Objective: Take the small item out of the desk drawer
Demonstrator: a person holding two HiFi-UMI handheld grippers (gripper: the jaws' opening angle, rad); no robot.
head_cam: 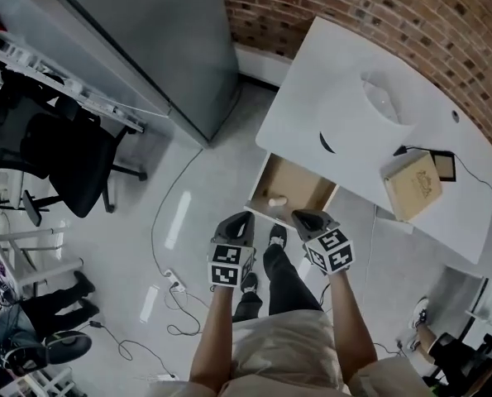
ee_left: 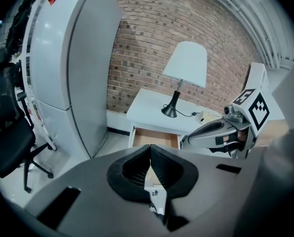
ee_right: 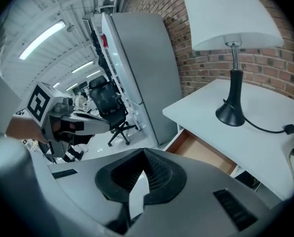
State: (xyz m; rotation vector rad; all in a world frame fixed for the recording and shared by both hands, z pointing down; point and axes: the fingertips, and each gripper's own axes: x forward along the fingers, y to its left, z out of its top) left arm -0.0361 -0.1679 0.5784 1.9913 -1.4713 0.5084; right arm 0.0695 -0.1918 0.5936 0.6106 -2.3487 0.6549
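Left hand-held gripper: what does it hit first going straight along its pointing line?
Probably the open drawer: it sits right past the shut tips of the left hand-held gripper, nothing between. Front edge or inside, unclear.

The desk (head_cam: 353, 64) is white, its drawer (head_cam: 302, 184) tan inside, and the small item (head_cam: 276, 200) in it is white. The wall (head_cam: 378, 7) is red-brown brick with pale mortar lines. The lamp (ee_left: 184, 65) has a white shade over a black stem and foot. The box (head_cam: 413, 185) is pale tan (faint print on its lid, unreadable). The cabinet (head_cam: 146, 31) is plain grey, the office chair (head_cam: 72, 160) black, the floor (head_cam: 130, 238) light grey. The left gripper (head_cam: 244, 218) and right gripper (head_cam: 302, 217) are dark grey, and their cubes carry black-and-white square markers.
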